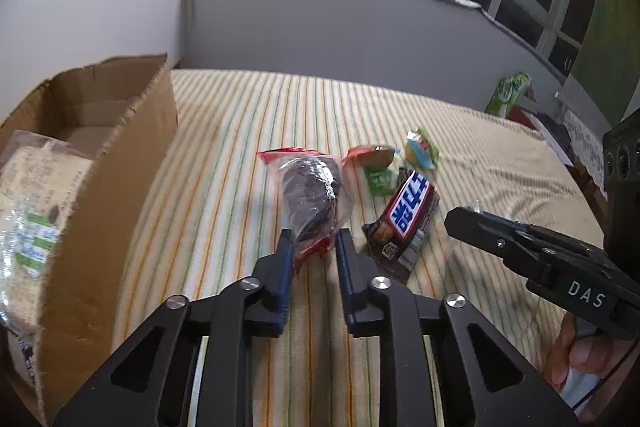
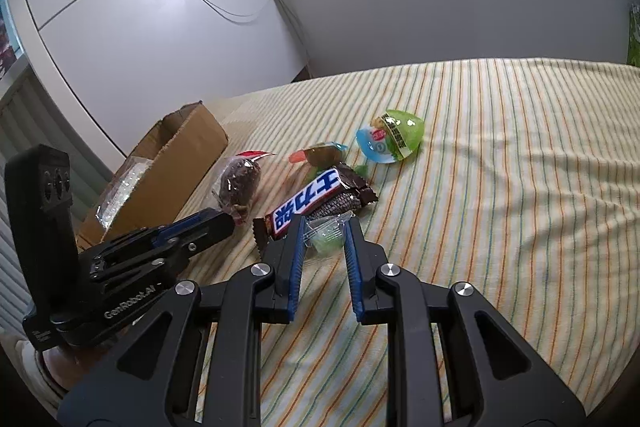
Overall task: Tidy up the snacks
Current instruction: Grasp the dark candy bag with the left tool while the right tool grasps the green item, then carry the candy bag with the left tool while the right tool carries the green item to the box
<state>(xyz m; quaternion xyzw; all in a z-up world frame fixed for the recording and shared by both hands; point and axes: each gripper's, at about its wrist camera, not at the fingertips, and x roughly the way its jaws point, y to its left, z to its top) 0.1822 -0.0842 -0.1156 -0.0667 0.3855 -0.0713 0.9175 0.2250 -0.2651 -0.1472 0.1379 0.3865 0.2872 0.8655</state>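
At the left edge of the bed point(image 1: 500, 163), a cardboard box point(image 1: 100, 155) is stood open, presumably as the place for sorted snacks; a clear packet point(image 1: 28, 195) is already lodged in it. Just right of it, on the striped cover, the dark chocolate cake in its clear wrapper point(image 1: 312, 199) is pinched at its near end by the left tongs point(image 1: 312, 245), narrowed onto the wrapper, likely for lifting boxward. Beside it lies the chocolate bar point(image 2: 308, 205). Farther right, a small clear cup of green jelly point(image 2: 326, 237) is held in the right tongs point(image 2: 323, 227), closed on it. The green-lidded jelly cup point(image 2: 390, 141) is left untouched beyond.
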